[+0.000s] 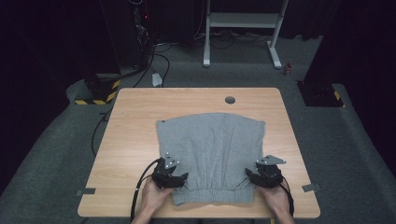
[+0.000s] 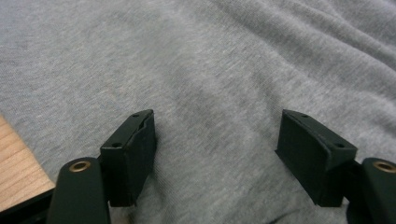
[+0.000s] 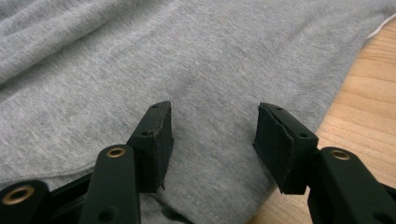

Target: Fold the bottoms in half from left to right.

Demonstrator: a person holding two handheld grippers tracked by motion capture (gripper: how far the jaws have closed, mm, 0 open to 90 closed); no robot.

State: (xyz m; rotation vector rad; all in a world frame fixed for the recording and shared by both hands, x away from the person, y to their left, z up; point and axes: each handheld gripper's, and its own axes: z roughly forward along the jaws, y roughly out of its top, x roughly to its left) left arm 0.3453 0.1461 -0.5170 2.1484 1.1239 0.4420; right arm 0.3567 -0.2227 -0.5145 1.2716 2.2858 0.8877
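The wooden table (image 1: 140, 112) carried a grey garment (image 1: 210, 144) spread flat near its front edge, elastic waistband toward the person — laid out that way probably for folding. The left gripper (image 1: 171, 173) sat over the garment's left side near the waistband, the right gripper (image 1: 267, 171) over the right side, one per edge so both sides could likely be lifted together. Both had jaws spread apart above the cloth, released, nothing pinched — fabric lay smooth between the pads (image 2: 135, 149).
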